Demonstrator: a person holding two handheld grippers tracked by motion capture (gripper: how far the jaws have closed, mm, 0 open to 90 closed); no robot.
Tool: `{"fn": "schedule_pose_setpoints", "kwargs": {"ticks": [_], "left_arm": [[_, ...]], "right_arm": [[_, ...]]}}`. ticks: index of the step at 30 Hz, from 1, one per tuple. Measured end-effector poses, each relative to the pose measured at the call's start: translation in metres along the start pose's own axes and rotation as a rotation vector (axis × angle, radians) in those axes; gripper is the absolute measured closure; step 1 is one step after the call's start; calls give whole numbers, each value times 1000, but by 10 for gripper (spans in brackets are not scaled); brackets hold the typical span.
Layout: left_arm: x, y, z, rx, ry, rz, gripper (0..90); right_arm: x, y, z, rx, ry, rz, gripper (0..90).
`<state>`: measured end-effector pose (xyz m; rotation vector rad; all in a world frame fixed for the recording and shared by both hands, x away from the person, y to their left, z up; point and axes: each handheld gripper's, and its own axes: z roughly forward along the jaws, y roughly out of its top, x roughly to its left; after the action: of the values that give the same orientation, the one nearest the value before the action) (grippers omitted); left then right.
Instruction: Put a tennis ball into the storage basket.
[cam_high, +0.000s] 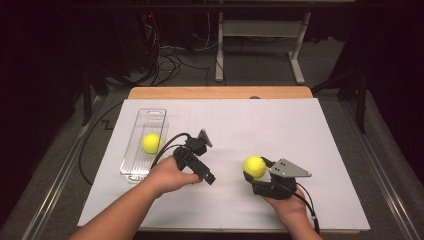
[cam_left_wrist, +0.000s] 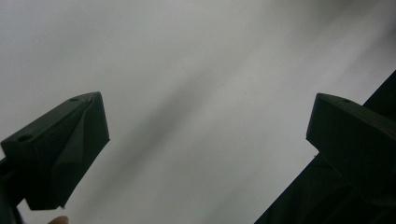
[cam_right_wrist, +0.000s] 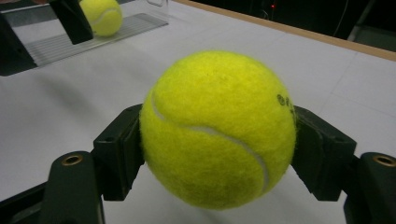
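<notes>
Pinching a fuzzy yellow-green tennis ball (cam_right_wrist: 217, 128) squarely between its two black jaws, the right hand-held gripper (cam_high: 256, 169) holds it just above the white-covered counter (cam_high: 280, 130), the pads pressed on opposite sides so the round ball cannot roll free. A second yellow-green tennis ball (cam_high: 150, 142) already lies in the long clear ribbed plastic tray (cam_high: 145, 120) at the counter's left, which suggests the held ball is bound for the same tray. The left hand-held gripper (cam_high: 204, 159) hangs near the tray with its jaws spread and nothing between them, seemingly idle and set a little clear of the tray's side
</notes>
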<state>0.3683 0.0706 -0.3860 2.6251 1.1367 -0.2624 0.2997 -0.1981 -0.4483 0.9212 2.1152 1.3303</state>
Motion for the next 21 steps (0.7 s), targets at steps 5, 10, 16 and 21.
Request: {"fn": "schedule_pose_setpoints", "kwargs": {"ticks": [5, 10, 16, 21], "left_arm": [[-1, 1, -3, -3, -1, -2, 3], [-2, -1, -5, -14, -2, -2, 6], [-2, 0, -9, -13, 1, -2, 6], [-4, 2, -12, -13, 5, 4, 6]], "right_arm": [[9, 1, 3, 2, 22, -16, 273], [17, 0, 7, 7, 43, -37, 273], [27, 1, 12, 12, 74, -54, 273], [36, 2, 15, 11, 102, -75, 273]]}}
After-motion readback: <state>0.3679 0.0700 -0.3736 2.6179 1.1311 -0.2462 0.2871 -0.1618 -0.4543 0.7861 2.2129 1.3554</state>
